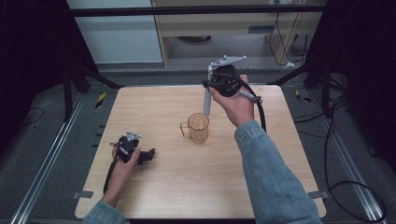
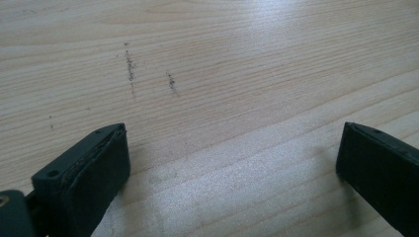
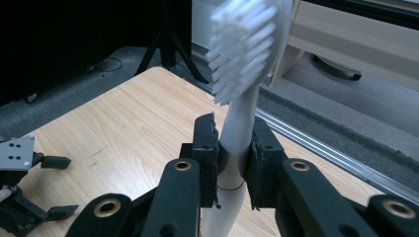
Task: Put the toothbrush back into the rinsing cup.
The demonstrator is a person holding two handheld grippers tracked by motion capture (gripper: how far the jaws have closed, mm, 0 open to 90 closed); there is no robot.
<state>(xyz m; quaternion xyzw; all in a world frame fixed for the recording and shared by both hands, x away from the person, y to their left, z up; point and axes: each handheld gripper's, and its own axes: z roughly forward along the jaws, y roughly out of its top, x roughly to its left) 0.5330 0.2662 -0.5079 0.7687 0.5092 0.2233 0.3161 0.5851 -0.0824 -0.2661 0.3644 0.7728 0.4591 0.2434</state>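
Note:
An amber see-through cup (image 1: 198, 128) with a handle stands near the middle of the wooden table (image 1: 187, 186). My right gripper (image 1: 208, 84) is raised above and behind the cup, shut on a white toothbrush (image 1: 207, 102). The brush's handle hangs down toward the cup's rim. In the right gripper view the jaws of that gripper (image 3: 232, 136) clamp the toothbrush (image 3: 240, 113) at its neck, with the white bristles up. My left gripper (image 1: 148, 155) rests on the table at the front left, open. Bare wood lies between its jaws in the left gripper view (image 2: 232, 148).
Metal rails (image 1: 46, 168) run along both sides of the table. Cables (image 1: 336, 186) lie on the floor at the right. A pale cabinet (image 1: 224, 23) and dark stand legs (image 1: 93, 77) are beyond the far edge.

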